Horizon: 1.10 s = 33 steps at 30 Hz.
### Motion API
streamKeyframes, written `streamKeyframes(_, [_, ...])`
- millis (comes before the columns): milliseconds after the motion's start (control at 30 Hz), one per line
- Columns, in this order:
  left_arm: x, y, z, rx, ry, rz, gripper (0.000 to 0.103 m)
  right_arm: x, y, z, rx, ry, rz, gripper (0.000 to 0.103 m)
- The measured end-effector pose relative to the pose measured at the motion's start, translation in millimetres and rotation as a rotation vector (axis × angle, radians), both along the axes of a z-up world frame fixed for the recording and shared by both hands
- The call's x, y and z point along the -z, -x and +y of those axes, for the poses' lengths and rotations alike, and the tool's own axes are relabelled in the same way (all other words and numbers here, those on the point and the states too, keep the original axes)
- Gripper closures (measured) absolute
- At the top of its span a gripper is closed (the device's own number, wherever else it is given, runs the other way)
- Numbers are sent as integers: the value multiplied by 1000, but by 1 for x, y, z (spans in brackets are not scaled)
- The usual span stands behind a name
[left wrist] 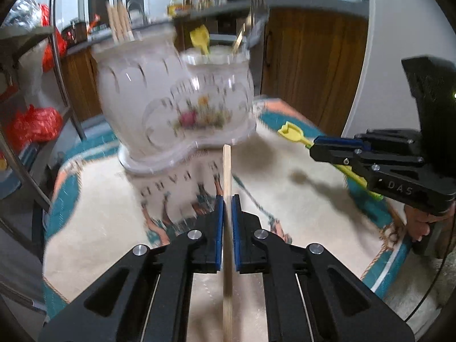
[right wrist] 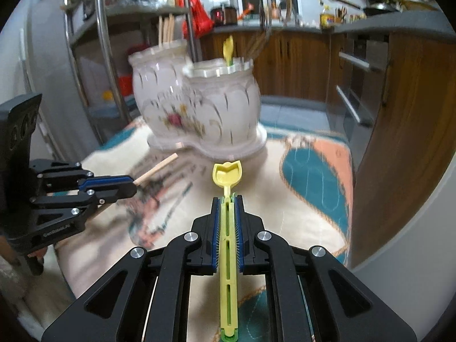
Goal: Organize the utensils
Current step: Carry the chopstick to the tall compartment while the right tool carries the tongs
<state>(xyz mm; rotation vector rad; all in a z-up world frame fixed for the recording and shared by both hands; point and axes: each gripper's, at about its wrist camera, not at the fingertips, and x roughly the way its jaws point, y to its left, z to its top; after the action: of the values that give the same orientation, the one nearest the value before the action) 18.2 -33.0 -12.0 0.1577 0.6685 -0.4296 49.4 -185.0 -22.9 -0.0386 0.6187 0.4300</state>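
A white ceramic two-pot utensil holder with a flower print stands on the table ahead of both grippers. Its taller pot holds wooden chopsticks; the lower pot holds a yellow plastic utensil and metal cutlery. My left gripper is shut on a single wooden chopstick pointing at the holder's base. My right gripper is shut on a yellow plastic spoon, its bowl end forward.
A cream, teal and orange patterned cloth covers the table. A metal rack with red bags stands left. Wooden kitchen cabinets and a counter lie behind and to the right. A hand grips the right tool's handle.
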Motion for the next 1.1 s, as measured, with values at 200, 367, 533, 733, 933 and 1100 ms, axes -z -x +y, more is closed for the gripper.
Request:
streamKeyframes(200, [-49,11,26,-15,111,-155,97,-38,5,3,-13,-124,-136,92])
streamKeyframes(367, [-91,-1,49,-65,189,-305,97,-66,-15,12,-14,-202,-204,92])
streamKeyframes(533, [-122,-34,67,-138,282,-389,97,-83,-47,20,6,-284,-249,92])
streamKeyframes(733, [-147,-82,76,-189,425,-467,97,-88,-91,24,2,-383,-286,92])
streamKeyframes(933, [-148,-120,59,-209,446,-528,97,-78,-128,25,-10,-448,-267,92])
streamKeyframes(1100, [-141,-136,52,-236,444,-576,97,-73,-135,28,-41,-437,-294,92])
